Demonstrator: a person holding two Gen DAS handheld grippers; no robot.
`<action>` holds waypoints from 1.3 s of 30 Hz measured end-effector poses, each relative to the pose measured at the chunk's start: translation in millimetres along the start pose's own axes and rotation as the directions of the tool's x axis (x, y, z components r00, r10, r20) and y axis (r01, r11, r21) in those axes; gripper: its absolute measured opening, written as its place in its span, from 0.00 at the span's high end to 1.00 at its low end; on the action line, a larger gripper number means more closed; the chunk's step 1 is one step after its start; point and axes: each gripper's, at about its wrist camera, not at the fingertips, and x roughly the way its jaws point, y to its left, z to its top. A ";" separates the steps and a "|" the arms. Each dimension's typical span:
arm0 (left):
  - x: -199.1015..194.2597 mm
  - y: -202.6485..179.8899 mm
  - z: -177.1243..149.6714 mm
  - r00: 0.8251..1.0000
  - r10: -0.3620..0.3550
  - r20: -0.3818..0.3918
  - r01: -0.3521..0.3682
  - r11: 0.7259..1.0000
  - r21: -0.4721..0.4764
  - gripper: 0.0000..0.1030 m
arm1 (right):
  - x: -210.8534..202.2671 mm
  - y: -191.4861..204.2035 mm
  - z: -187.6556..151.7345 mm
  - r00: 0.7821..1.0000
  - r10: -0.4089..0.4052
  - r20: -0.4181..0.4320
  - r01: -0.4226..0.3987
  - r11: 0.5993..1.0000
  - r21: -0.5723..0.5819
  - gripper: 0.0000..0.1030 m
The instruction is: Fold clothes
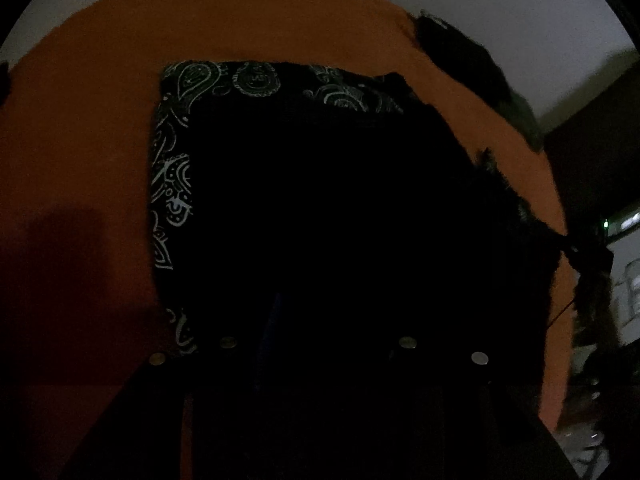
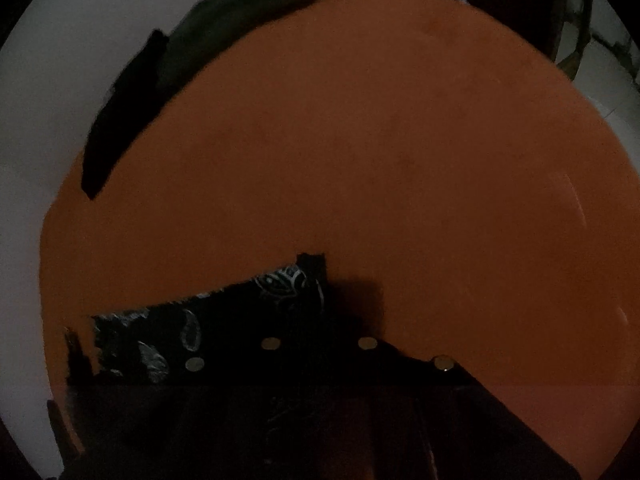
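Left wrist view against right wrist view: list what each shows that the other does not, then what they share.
Only the left wrist view shows the black paisley cloth widely, with its patterned border along two edges, and a dark cabinet at the right. Only the right wrist view shows the broad bare stretch of the orange round table. Both share the table, the paisley cloth and a dark pile of clothes at the table's far edge. The fingers are too dark to read in either.

Black left gripper (image 1: pixel 320 344) and right gripper (image 2: pixel 320 344); round silver screw heads on each
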 end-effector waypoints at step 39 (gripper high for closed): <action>-49.7 58.1 -19.3 1.000 0.029 -0.008 -0.029 0.998 -0.056 0.61 | 64.0 270.4 -1.8 0.959 0.191 -0.209 -0.282 0.699 -0.657 0.34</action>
